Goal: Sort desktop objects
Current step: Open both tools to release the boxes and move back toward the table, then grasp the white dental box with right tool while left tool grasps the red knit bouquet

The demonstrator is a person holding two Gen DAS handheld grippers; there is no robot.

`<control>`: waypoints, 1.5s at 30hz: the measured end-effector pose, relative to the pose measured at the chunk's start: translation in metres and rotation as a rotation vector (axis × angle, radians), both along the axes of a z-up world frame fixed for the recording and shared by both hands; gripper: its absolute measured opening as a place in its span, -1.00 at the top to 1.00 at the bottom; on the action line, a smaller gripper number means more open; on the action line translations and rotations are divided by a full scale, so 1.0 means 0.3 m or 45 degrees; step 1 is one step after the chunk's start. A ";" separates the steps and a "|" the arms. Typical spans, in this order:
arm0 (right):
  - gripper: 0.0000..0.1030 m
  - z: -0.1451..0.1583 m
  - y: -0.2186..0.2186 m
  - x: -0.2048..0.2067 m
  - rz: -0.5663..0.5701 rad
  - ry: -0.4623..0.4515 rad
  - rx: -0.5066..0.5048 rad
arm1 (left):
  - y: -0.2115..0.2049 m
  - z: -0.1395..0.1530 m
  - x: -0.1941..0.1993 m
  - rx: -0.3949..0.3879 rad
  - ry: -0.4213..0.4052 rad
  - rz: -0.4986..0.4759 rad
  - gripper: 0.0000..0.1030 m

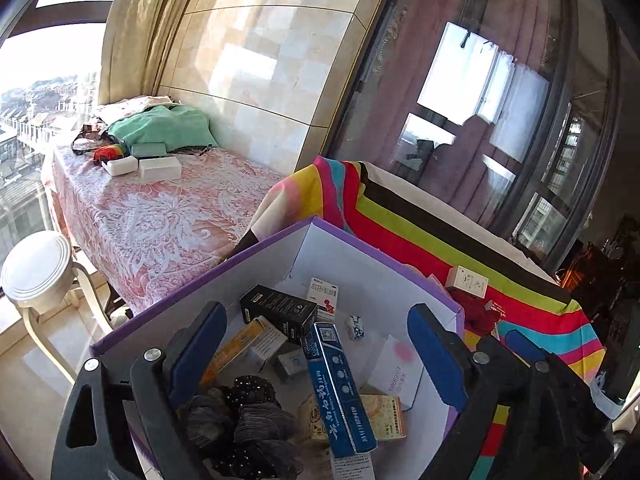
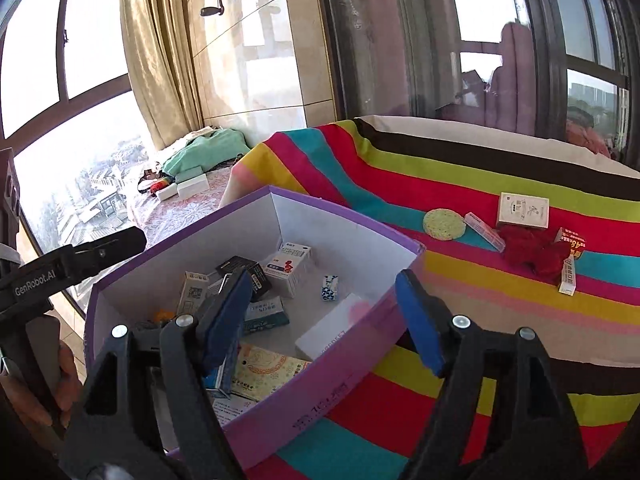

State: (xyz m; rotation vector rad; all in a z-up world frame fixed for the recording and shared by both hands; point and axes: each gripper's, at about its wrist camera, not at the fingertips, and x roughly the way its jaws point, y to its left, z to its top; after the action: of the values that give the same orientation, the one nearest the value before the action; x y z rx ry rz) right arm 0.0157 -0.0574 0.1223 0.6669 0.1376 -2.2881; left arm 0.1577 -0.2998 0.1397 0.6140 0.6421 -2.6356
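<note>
Nearest, left gripper [image 1: 316, 344] spread wide above the purple box [image 1: 192, 280], blue pads [image 1: 198, 344] apart, nothing clamped between them, nothing touched. Directly beneath, inside the box: a dark scrunchie [image 1: 240, 420] against the near wall, a blue toothpaste carton [image 1: 340, 388] leaning across a yellow packet [image 1: 384, 416], a black carton [image 1: 278, 312] further in, a small blue-and-white piece [image 1: 355, 327] towards the far corner.

Likewise right gripper [image 2: 324, 320] wide open, empty, poised over the near rim of the same box [image 2: 344, 364], one pad [image 2: 224, 316] over the interior, the other over the striped cloth [image 2: 500, 308]. Inside, a white carton with red print [image 2: 290, 266] close to the far wall.

Beyond the box, towards the far right edge of the cloth: a round yellow sponge [image 2: 444, 224], a narrow pink-edged packet [image 2: 484, 230] just beside it, a red scrunchie [image 2: 532, 248], a white box [image 2: 523, 210] behind that, and a slim white carton [image 2: 568, 278] at the right.
</note>
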 end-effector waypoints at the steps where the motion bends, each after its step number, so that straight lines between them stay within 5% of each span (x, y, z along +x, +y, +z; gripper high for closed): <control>1: -0.58 -0.019 0.047 -0.047 -0.078 0.006 0.031 | 0.037 0.014 -0.009 0.004 0.038 -0.067 -0.80; 4: -0.58 -0.106 0.189 -0.219 -0.280 0.000 0.153 | 0.167 0.049 -0.042 -0.015 0.134 -0.268 -0.81; 8: -0.58 -0.247 0.360 -0.514 -0.473 -0.228 0.248 | 0.338 0.054 -0.131 0.023 0.164 -0.499 -0.83; 18: -0.58 -0.418 0.394 -0.924 -0.494 -0.403 0.420 | 0.648 -0.166 -0.448 0.158 -0.154 -0.750 -0.84; 23: -0.48 -0.416 0.411 -0.998 -0.434 -0.364 0.391 | 0.682 -0.280 -0.615 0.223 -0.281 -0.660 -0.84; 24: -0.31 -0.410 0.422 -0.995 -0.410 -0.335 0.384 | 0.680 -0.296 -0.651 0.241 -0.293 -0.622 -0.84; 25: 0.38 -0.403 0.437 -0.991 -0.398 -0.326 0.389 | 0.677 -0.307 -0.689 0.259 -0.297 -0.582 -0.84; 35: 0.34 -0.397 0.751 -0.769 -0.422 -0.315 0.372 | 0.703 -0.413 -1.189 0.397 -0.367 -0.249 -0.84; 42: 0.33 -0.399 0.813 -0.747 -0.416 -0.309 0.379 | 0.709 -0.456 -1.394 0.461 -0.489 0.117 -0.84; 45: 0.33 -0.393 0.780 -0.748 -0.410 -0.316 0.370 | 0.750 -0.458 -1.476 0.317 -0.584 0.120 -0.89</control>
State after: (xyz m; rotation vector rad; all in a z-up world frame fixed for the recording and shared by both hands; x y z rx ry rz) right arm -0.2086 0.1765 0.0043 1.1912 0.2638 -2.4881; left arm -0.2852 -0.0749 0.0023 1.1825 0.8296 -2.2269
